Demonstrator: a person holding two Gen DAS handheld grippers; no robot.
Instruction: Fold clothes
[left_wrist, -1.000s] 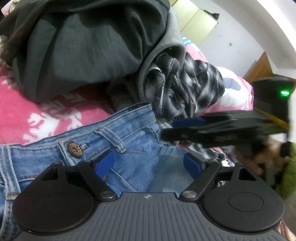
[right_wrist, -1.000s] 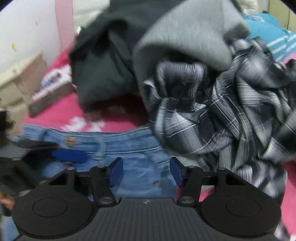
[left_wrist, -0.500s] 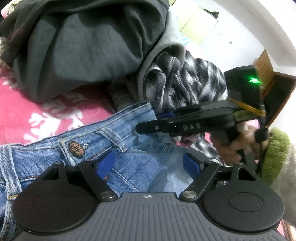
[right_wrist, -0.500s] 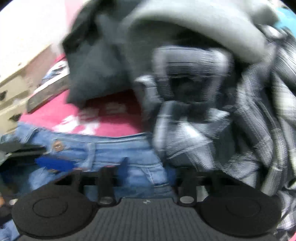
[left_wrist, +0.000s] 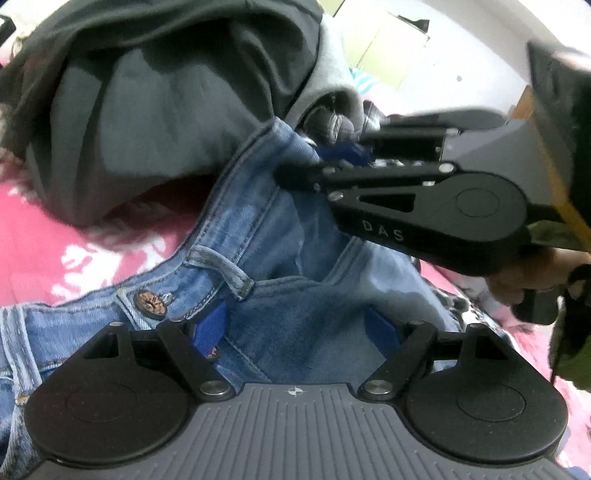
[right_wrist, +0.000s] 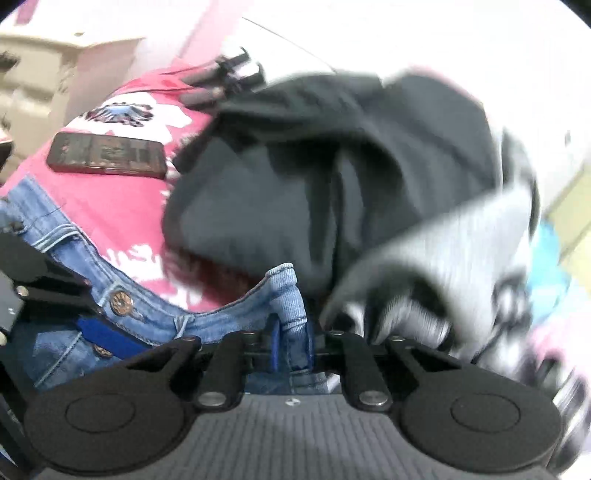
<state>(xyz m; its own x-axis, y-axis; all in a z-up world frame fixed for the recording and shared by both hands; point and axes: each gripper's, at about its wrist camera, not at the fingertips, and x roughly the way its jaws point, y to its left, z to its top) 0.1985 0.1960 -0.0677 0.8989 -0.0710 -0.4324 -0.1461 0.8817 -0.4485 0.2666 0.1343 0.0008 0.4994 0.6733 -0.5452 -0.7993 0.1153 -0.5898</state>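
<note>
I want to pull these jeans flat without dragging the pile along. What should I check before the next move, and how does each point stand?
1. Right hand-held gripper has the jeans: ok. Its jaws have just been closing, and the waistband corner is pinched between them.
2. Left hand-held gripper has a hold: not ok. It is open over the denim near the button.
3. Jeans free of the dark grey garment: cannot tell; its edge lies right at the lifted corner.
4. Plaid shirt clear of the right pinch: cannot tell, it is bunched right beside it.
5. Phone clear of the jeans: ok, on the pink blanket.
</note>
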